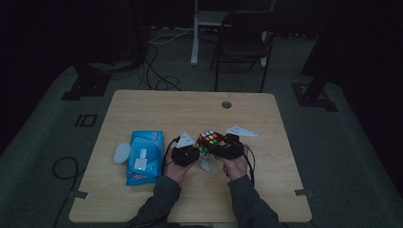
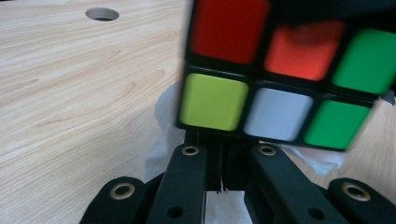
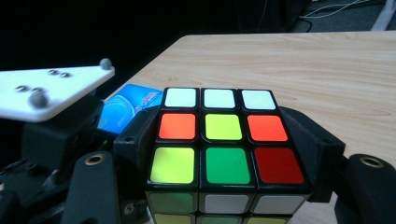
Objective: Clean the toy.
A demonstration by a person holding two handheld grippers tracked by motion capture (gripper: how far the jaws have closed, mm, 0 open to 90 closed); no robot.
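I am viewing a light wooden table from the high view, with a puzzle cube as my reference point. The cube is sitting just above the table surface near the middle, held between two hand-held tools.

My right claw is clamped on the cube: in the right gripper view its two black jaws are pressing against opposite sides of the cube, whose top face is showing a white row, an orange-yellow-orange row, and a yellow-green-red row. The right hand is gripping the tool just behind the cube.

My left claw is sitting directly beside the cube on its left. In the left gripper view the jaws are standing close together just below the cube, with only a narrow gap between them; I cannot tell whether they are pinching any part of it. The cube's faces there are showing red, orange, green, yellow and white tiles. The left hand is holding that tool from behind.

A piece of clear crumpled plastic is lying on the table beneath the cube. A blue wet-wipes pack is lying well to the left of the cube, with a white round lid touching its far left edge. A round cable hole is set in the table beyond the cube.
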